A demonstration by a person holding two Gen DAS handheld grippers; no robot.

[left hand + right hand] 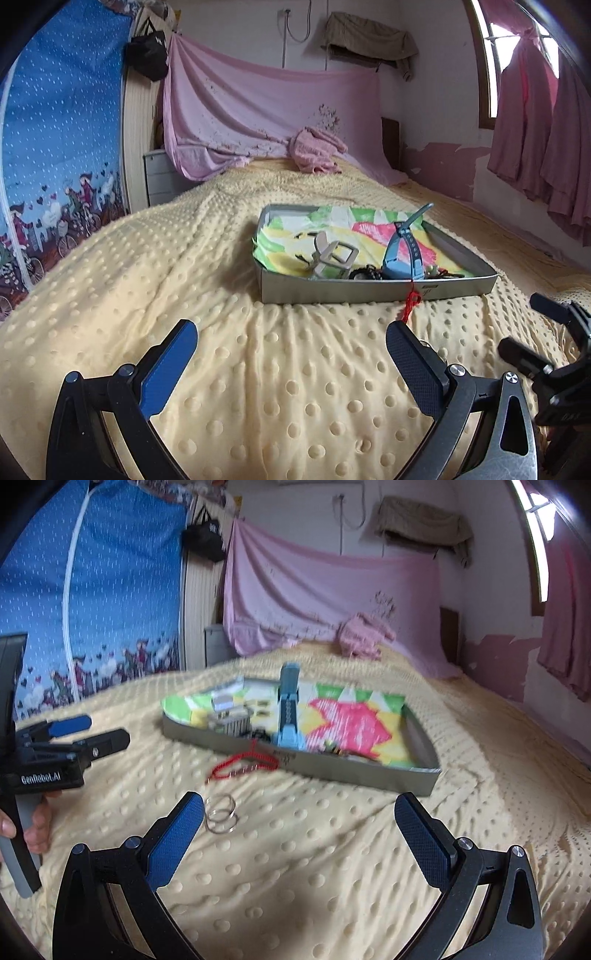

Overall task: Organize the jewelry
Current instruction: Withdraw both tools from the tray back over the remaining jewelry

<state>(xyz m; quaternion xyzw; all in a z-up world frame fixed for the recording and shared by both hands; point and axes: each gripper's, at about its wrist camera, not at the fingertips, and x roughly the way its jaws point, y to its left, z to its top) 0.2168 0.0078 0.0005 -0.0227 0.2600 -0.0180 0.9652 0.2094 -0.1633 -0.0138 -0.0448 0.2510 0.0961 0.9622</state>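
A shallow grey box (369, 290) (332, 764) lined with bright patterned paper sits on the yellow dotted blanket (258, 369). Inside lie a blue watch band (400, 251) (288, 709), a beige buckle piece (334, 256) and dark beads (364, 274). A red cord bracelet (243, 762) (412, 301) hangs over the box's near wall onto the blanket. Silver rings (220, 816) lie on the blanket by my right gripper's left fingertip. My left gripper (291, 339) is open and empty, short of the box. My right gripper (299, 812) is open and empty.
The bed runs back to a pink sheet (273, 110) on the wall and a pink bundle (317, 149). A blue curtain (62, 147) hangs at left, pink curtains (543, 129) at right. The left gripper (72, 734) shows in the right wrist view.
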